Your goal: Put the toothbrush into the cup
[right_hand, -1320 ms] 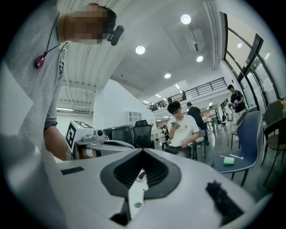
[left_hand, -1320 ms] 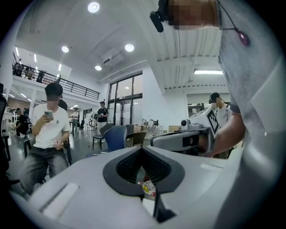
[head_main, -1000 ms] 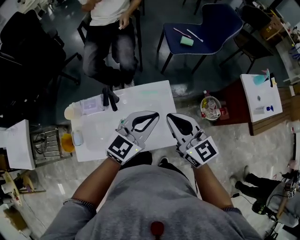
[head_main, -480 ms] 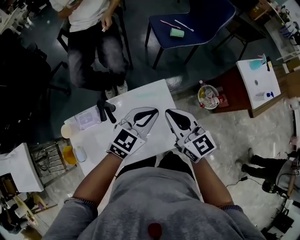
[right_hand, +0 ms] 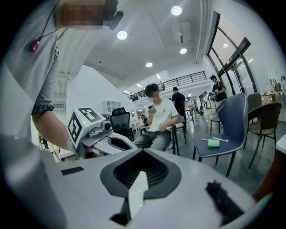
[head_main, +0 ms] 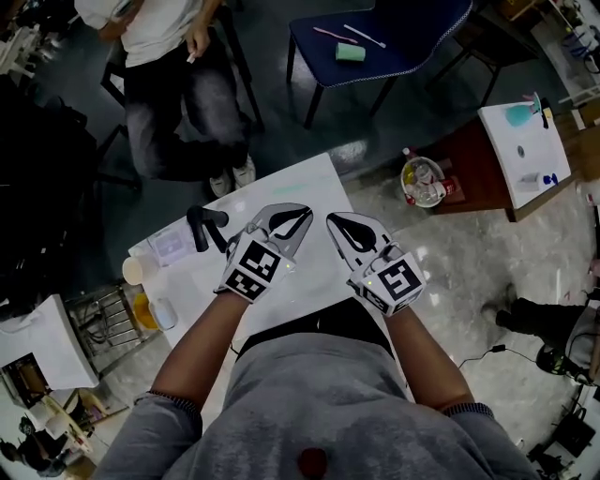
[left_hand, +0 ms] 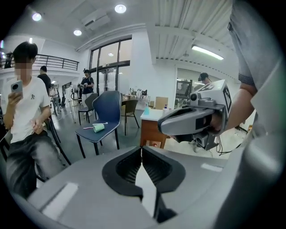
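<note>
Now both have sunk toward the white table [head_main: 309, 178], side by side. On the left gripper [head_main: 302, 216] the jaws meet with nothing between them, and the right gripper [head_main: 333, 223] is likewise closed and empty. No toothbrush shows on the table. Two toothbrush-like sticks [head_main: 330, 35] and a green cup [head_main: 352, 52] lie on the blue chair [head_main: 412, 28] well beyond, so the grasp looks not yet begun.

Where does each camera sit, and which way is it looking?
Head view: on the person's head, facing steeply down at the white table; shows left tongs, right tongs, left arm, right arm, grey shirt.
Left gripper view: on the left tongs, facing along their shut tips; shows right tongs and arm.
Right gripper view: on the right tongs, facing along their shut tips; shows left tongs and arm.
Shared: both gripper views see the blue chair and seated person.
</note>
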Tool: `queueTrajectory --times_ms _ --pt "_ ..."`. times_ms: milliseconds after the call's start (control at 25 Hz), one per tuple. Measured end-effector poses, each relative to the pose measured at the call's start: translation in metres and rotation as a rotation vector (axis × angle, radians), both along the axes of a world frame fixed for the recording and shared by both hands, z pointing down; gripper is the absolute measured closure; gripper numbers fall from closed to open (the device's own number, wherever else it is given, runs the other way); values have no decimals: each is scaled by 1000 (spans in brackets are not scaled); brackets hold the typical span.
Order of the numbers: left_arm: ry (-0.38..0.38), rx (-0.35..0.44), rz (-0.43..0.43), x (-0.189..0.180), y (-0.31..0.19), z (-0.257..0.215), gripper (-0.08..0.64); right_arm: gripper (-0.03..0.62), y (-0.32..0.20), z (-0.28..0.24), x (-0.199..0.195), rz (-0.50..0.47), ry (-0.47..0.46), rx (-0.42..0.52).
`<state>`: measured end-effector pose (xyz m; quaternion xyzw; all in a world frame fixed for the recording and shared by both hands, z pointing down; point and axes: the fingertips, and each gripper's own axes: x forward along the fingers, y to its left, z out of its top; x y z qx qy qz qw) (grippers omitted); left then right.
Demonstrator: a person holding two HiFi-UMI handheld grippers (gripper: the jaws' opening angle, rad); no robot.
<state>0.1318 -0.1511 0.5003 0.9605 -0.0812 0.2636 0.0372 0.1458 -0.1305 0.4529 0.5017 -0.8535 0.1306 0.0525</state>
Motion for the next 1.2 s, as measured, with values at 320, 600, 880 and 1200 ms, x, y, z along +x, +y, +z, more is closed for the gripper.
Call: queueTrajectory --times_ms 320,600,880,1200 --pt "-166 -15 43 11 -13 52 526 578 -17 31 15 11 -5 -39" --pt "-242 -18 80 28 -28 82 499 578 -30 54 27 27 5 -53" --pt "-343 -15 127 38 -40 115 460 578 -40 74 34 28 26 -76" --pt "-448 10 184 50 -56 147 439 578 -51 93 40 32 30 -111"
